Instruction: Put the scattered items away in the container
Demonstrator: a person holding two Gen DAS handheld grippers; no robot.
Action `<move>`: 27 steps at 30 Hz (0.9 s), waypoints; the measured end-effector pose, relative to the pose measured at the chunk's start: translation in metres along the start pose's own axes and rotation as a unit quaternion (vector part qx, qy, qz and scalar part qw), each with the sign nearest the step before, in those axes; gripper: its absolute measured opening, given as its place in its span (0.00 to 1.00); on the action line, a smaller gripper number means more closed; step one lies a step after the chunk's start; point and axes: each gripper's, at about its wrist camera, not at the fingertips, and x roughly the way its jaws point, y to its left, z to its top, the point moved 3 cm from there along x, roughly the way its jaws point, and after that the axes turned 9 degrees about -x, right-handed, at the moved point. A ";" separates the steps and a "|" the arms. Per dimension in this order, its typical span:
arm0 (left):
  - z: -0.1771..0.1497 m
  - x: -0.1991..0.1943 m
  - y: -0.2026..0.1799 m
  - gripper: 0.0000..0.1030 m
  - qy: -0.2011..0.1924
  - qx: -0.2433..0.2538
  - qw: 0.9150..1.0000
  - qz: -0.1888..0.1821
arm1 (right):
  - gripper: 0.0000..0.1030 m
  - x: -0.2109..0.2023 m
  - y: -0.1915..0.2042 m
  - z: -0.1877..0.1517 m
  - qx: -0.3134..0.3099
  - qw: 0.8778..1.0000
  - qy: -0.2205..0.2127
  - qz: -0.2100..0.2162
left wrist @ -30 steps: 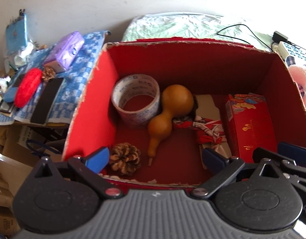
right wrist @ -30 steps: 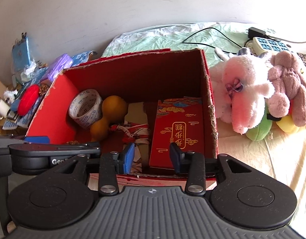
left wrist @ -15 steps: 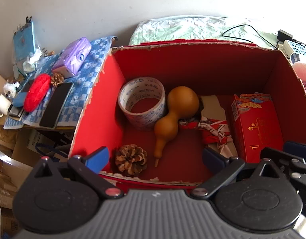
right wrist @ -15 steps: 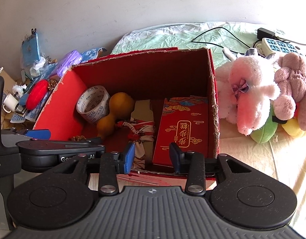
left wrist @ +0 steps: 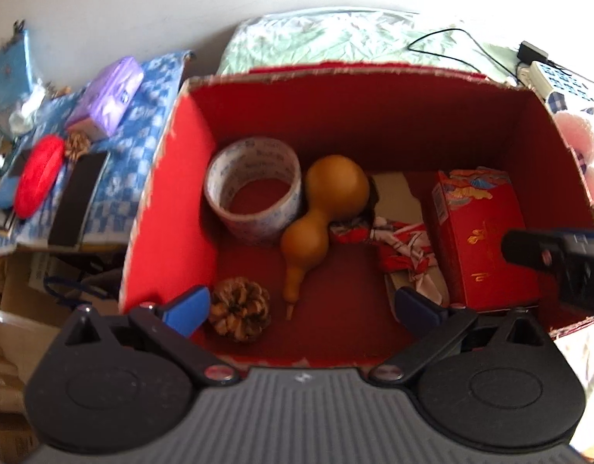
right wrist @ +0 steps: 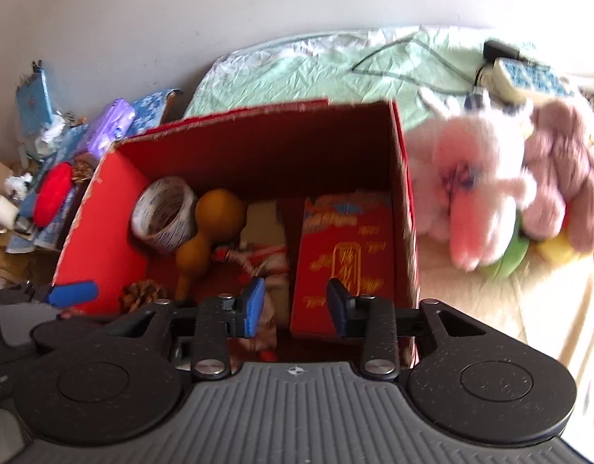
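The red box (left wrist: pixel 169 208) sits on the bed, already holding the tape roll (left wrist: pixel 254 189), gourd (left wrist: pixel 324 208), pine cone (left wrist: pixel 239 307), patterned cloth (left wrist: pixel 405 243) and red carton (left wrist: pixel 486 243), laid side by side so each has floor space. My left tool (left wrist: pixel 301 307) hangs wide and empty above the near rim; my right tool (right wrist: pixel 295 307) is opening, nothing between its pads. The gold characters on the carton blur beyond reading.
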 end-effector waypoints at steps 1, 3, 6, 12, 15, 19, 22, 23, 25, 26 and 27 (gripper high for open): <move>0.004 -0.002 0.001 0.98 -0.004 0.006 1.000 0.009 | 0.48 0.000 0.000 0.005 0.005 1.000 0.001 -0.004; 0.013 -0.006 0.005 0.98 -0.016 0.006 1.000 0.013 | 0.54 0.000 0.000 0.012 0.011 1.000 0.002 -0.008; 0.028 -0.011 0.010 0.98 -0.031 -0.002 0.999 0.016 | 0.62 0.000 0.001 0.018 0.024 1.000 -0.006 -0.015; 0.055 -0.013 0.015 0.98 -0.054 -0.002 0.998 0.017 | 0.65 0.012 0.002 0.022 0.065 0.998 0.005 -0.015; 0.061 -0.009 0.017 0.98 -0.053 0.005 0.998 0.012 | 0.64 0.018 0.003 0.023 0.075 0.997 0.012 -0.016; 0.063 -0.003 0.018 0.98 -0.048 0.011 0.999 -0.002 | 0.64 0.022 0.002 0.026 0.087 0.996 0.017 -0.016; 0.061 -0.004 0.019 0.98 -0.052 0.014 0.998 -0.013 | 0.63 0.020 0.001 0.024 0.098 0.995 0.016 -0.010; 0.060 -0.005 0.020 0.98 -0.054 0.014 0.998 -0.013 | 0.63 0.018 0.002 0.023 0.098 0.995 0.012 -0.007; 0.057 -0.008 0.021 0.98 -0.060 0.015 0.998 -0.013 | 0.63 0.013 0.006 0.019 0.091 0.996 0.004 -0.006; 0.056 -0.010 0.021 0.98 -0.064 0.013 0.998 -0.014 | 0.63 0.011 0.008 0.018 0.090 0.996 0.001 -0.008; 0.055 -0.012 0.022 0.98 -0.067 0.010 0.998 -0.014 | 0.63 0.010 0.009 0.017 0.088 0.996 -0.002 -0.010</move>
